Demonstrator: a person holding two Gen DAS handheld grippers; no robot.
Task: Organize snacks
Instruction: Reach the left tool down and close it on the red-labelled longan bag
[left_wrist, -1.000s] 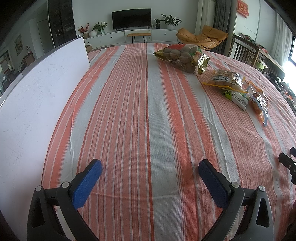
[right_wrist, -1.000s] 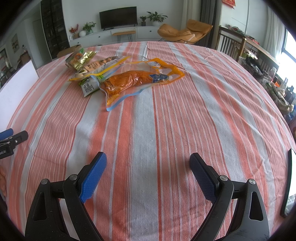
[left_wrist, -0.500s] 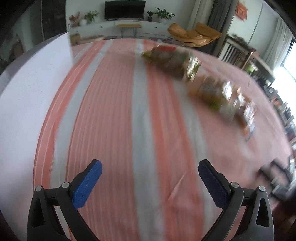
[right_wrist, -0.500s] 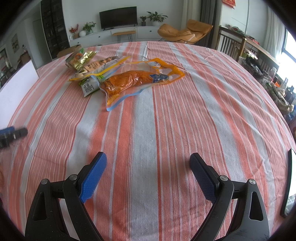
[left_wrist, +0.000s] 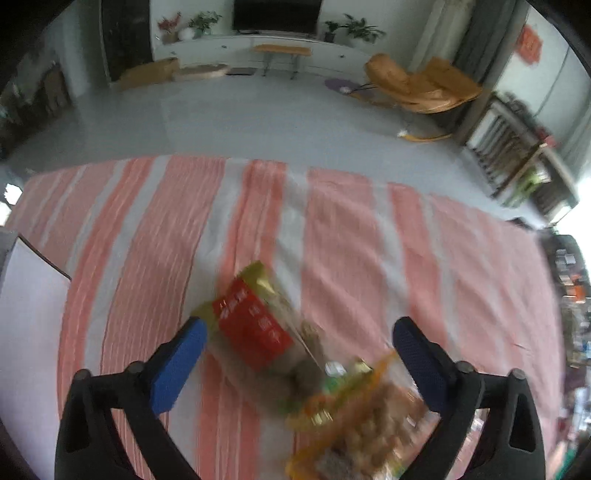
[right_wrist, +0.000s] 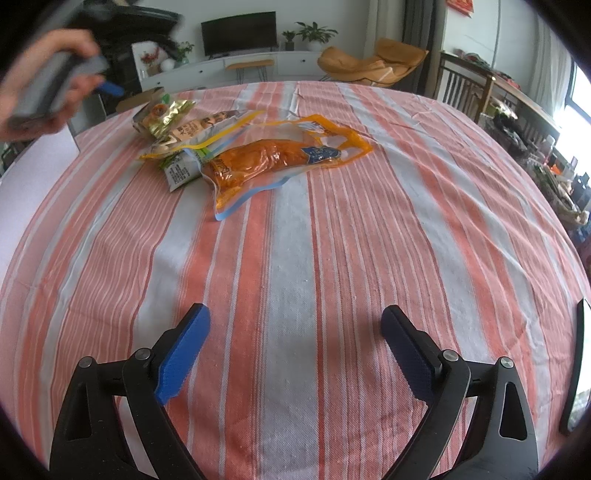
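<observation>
- Progress: barely begun, by the look of it. All packs loose in one pile on striped cloth (right_wrist: 295, 258); nothing sorted or gripped.
- Far left: white board (left_wrist: 26, 325), flat, matte, lying at cloth edge, well apart from pile. Could be the drop spot; can't tell.
- Left claw (left_wrist: 299, 350): wide open, empty, hanging over pile w/ blue ribbed pads (left_wrist: 177, 365) either side of nut bag (left_wrist: 255, 332). View blurred, so contact w/ bag can't be told.
- Nut bag: clear crinkly film, red label, gold top edge, lumpy round brown bits inside. Soft, floppy.
- Just right of it, overlapping: peanut bag (left_wrist: 365, 432), orange-trimmed clear film, pebbly contents. Detail smeared.
- Right-wrist view, far left: hand (right_wrist: 40, 81) w/ grey handle, above pile's left end.
- Gold pouch (right_wrist: 166, 114): shiny foil, creased, at pile's far left.
- Next: green-white pack (right_wrist: 181, 170), small, flat, tucked under neighbours.
- Orange bag (right_wrist: 269, 158): glossy see-through plastic, flat sealed rim, bulging orange filling, blue label. Slippery, likely saggy if lifted by one edge.
- Right claw (right_wrist: 295, 347): wide open, empty, low over bare cloth, well apart from pile.
- Cloth: woven cotton, orange/grey stripes, faint wrinkles.
- Left to do: everything – pick, move, arrange each pack.
</observation>
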